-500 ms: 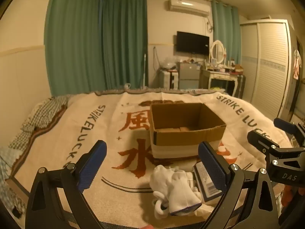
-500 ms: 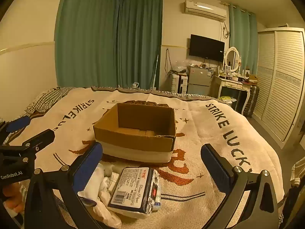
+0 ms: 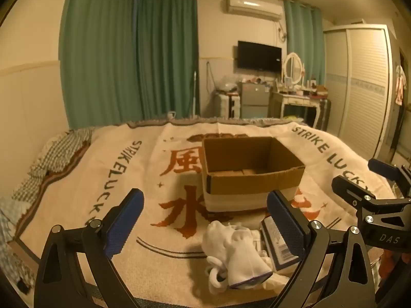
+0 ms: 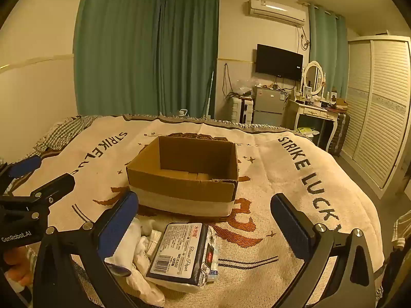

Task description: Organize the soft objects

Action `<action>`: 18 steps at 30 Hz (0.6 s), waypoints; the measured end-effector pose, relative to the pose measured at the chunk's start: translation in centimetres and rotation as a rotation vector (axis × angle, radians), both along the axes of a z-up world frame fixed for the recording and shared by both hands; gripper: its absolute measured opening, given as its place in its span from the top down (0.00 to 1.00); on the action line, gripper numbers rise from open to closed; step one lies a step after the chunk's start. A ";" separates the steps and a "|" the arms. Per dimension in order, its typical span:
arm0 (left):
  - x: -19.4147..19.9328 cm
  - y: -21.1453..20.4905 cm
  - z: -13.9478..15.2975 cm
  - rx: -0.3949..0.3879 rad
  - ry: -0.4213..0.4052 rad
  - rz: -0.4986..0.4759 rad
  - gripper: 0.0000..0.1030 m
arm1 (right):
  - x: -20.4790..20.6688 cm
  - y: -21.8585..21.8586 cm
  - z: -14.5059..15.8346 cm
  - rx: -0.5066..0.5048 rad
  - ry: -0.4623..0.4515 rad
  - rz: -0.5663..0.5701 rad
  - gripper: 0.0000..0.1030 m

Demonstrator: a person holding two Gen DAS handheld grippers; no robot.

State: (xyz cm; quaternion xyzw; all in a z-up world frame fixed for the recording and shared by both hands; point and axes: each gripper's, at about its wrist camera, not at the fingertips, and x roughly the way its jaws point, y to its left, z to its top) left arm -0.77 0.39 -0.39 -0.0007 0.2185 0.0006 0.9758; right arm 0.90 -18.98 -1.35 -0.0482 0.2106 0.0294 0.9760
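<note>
An open cardboard box (image 3: 253, 177) (image 4: 185, 177) stands on the printed bed blanket; I see nothing soft inside it. In front of it lies a white sock or glove bundle (image 3: 236, 251) (image 4: 131, 249) beside a tissue paper pack (image 4: 185, 251) (image 3: 276, 243). My left gripper (image 3: 205, 220) is open and empty above the near blanket, with the white bundle between its fingers further on. My right gripper (image 4: 205, 220) is open and empty above the tissue pack. Each gripper shows at the edge of the other's view.
The blanket (image 4: 295, 205) covers the whole bed; a checked pillow (image 3: 59, 154) lies at the left. Green curtains, a TV, a small fridge, a dressing table (image 4: 316, 110) and a white wardrobe (image 4: 377, 115) stand beyond the bed.
Both grippers have stayed almost still; the view has shifted only very slightly. Nothing was picked up or released.
</note>
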 end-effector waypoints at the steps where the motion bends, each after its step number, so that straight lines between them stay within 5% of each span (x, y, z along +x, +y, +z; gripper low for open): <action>1: 0.4 -0.1 -0.3 0.000 0.005 0.002 0.05 | -0.2 0.0 0.1 -0.001 -0.001 0.000 0.00; 18: 0.9 -0.2 0.2 -0.002 0.015 0.006 0.05 | 0.2 -0.1 0.7 0.013 0.010 0.001 0.00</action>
